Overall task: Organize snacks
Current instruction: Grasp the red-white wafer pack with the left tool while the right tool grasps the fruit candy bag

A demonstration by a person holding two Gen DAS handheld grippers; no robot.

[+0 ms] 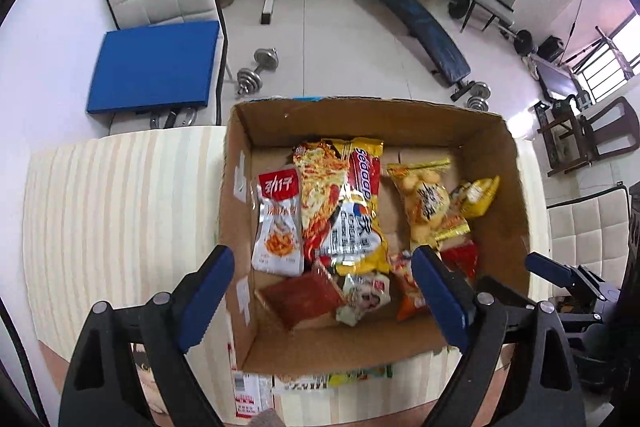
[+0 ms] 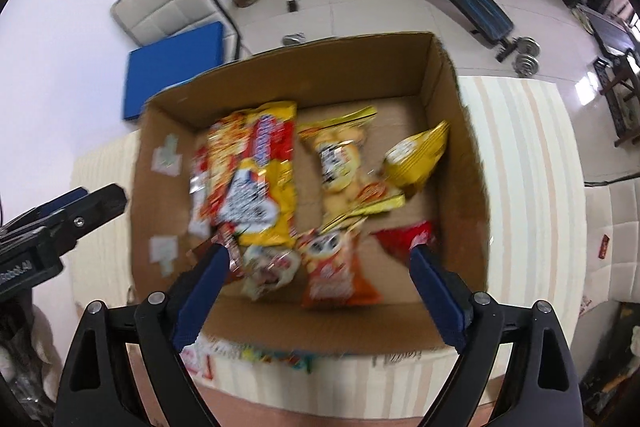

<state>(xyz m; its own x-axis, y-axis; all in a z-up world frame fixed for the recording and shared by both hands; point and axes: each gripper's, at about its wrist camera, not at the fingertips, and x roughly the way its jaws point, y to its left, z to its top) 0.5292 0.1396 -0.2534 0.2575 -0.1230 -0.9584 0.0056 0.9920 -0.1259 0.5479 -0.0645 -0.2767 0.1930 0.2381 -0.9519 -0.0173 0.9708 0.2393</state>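
An open cardboard box (image 1: 500, 187) holds several snack packets: a white-and-red pouch (image 1: 278, 223), a long yellow cracker pack (image 1: 360, 211), a yellow puff bag (image 1: 426, 203), a brown-red packet (image 1: 300, 297) and an orange bag (image 1: 408, 291). My left gripper (image 1: 322, 253) hangs open above the box's near left part with nothing between its fingers. My right gripper (image 2: 320, 253) is open too, empty, above the orange bag (image 2: 336, 267) and a red packet (image 2: 404, 239) in the box (image 2: 460, 131). Each gripper shows at the edge of the other view; the right wrist view is blurred.
The box stands on a table with a striped cream cloth (image 1: 120, 207). More packets (image 1: 340, 381) lie at the box's near edge. Behind are a chair with a blue cushion (image 1: 156, 67), a dumbbell (image 1: 256, 69) and a weight bench (image 1: 424, 27). A padded chair (image 1: 584, 227) stands at the right.
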